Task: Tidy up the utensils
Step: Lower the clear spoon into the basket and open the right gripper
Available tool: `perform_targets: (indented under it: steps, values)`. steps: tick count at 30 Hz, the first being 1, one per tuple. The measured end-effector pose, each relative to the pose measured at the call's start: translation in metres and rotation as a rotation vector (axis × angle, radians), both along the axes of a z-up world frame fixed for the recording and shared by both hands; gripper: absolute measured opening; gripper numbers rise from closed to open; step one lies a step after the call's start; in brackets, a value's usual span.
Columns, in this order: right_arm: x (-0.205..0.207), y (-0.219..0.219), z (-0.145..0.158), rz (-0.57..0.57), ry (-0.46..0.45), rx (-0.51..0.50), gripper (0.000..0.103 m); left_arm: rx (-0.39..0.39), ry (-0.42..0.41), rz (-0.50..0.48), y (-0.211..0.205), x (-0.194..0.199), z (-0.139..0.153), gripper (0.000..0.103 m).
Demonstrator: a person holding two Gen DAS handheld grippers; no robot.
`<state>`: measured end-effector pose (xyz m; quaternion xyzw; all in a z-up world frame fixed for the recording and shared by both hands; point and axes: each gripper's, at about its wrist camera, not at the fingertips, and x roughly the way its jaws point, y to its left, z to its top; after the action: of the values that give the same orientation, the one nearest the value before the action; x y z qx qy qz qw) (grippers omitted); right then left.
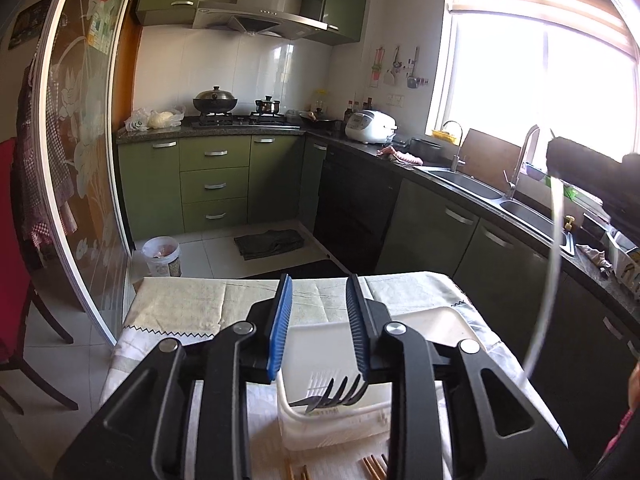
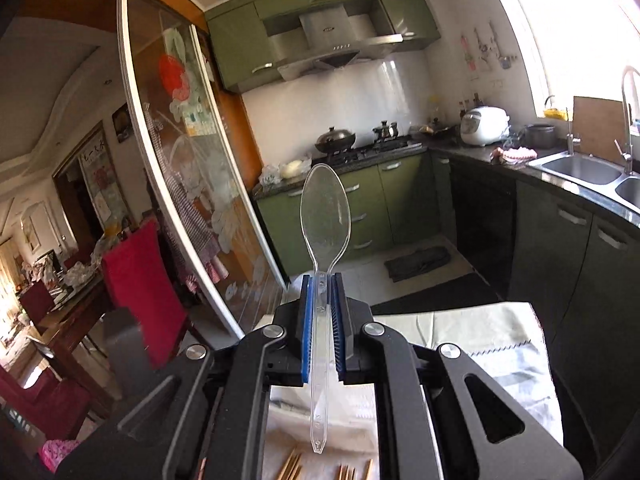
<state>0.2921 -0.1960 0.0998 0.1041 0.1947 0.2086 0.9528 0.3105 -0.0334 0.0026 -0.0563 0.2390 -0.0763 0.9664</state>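
Left wrist view: left gripper (image 1: 320, 292) stands parted, nothing between its 2 pads; below it a black fork (image 1: 332, 394) lies in a white tray (image 1: 420, 320). Right wrist view: right gripper (image 2: 322, 280) clamps a clear plastic spoon (image 2: 326, 216), bowl pointing ahead.

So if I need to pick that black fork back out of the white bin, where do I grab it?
Grip the fork by its handle, not the tines, coming from above. It leans on the bin's near wall, tines up and fanned wide, so they offer no flat grip. The handle end is hidden behind the open left gripper, so check it first.
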Motion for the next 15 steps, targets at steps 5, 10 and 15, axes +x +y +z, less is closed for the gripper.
perform_targets:
  steps: [5, 10, 15]
  values:
    - [0.023, 0.020, -0.013, -0.110, -0.104, -0.059, 0.010, -0.006, 0.017, -0.014, 0.011, -0.031, 0.003, 0.035]
    - [0.041, 0.032, -0.048, -0.106, -0.059, -0.113, 0.010, 0.008, 0.041, -0.023, 0.021, -0.055, 0.004, 0.039]
    - [0.033, 0.037, -0.077, -0.077, -0.027, -0.132, 0.010, 0.010, 0.068, -0.022, 0.027, -0.066, 0.002, 0.040]
